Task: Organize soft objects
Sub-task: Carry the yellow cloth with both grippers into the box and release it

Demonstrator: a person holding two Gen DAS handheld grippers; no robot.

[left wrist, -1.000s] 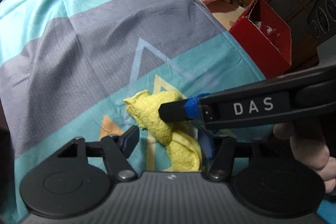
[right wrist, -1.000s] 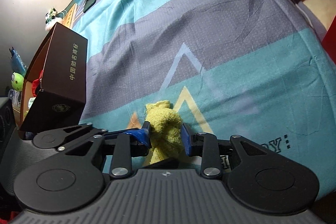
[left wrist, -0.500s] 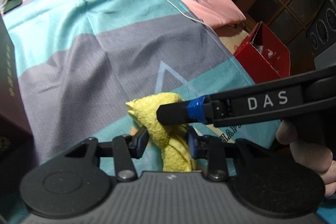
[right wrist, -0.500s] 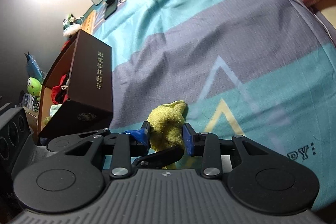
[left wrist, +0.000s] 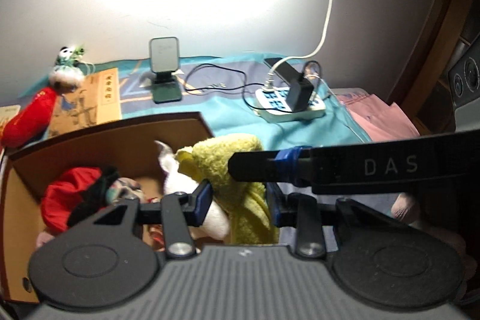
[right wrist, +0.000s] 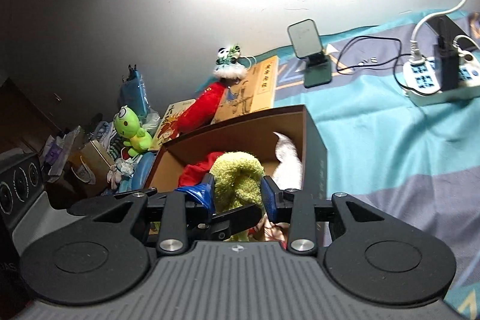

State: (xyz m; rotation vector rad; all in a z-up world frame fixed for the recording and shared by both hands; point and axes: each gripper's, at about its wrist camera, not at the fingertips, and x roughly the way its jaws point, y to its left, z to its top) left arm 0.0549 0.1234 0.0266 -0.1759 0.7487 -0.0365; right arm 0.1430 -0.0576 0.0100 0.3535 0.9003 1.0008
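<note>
Between both pairs of tongs hangs a yellow cloth (left wrist: 240, 170), held above the open brown box (left wrist: 99, 140). The left tongs (left wrist: 238, 201) have just been closing, and their blue pads now press the cloth's lower part from both sides, jaws narrowed partway. The right tongs (right wrist: 238, 191) pinch the cloth's bunched upper end, jaws nearly together. From the left view, one finger of the right tongs crosses in front of the cloth from the right side. Below and beyond the tongs, the box holds a red cloth (left wrist: 64, 200) and a white cloth (left wrist: 177, 182). Past the box, farther from the tongs, a power strip (left wrist: 289, 107) and a phone stand (left wrist: 165, 74) sit on the teal sheet (right wrist: 375, 140). To the left of the right tongs, outside the box, sits a green plush (right wrist: 132, 131).
</note>
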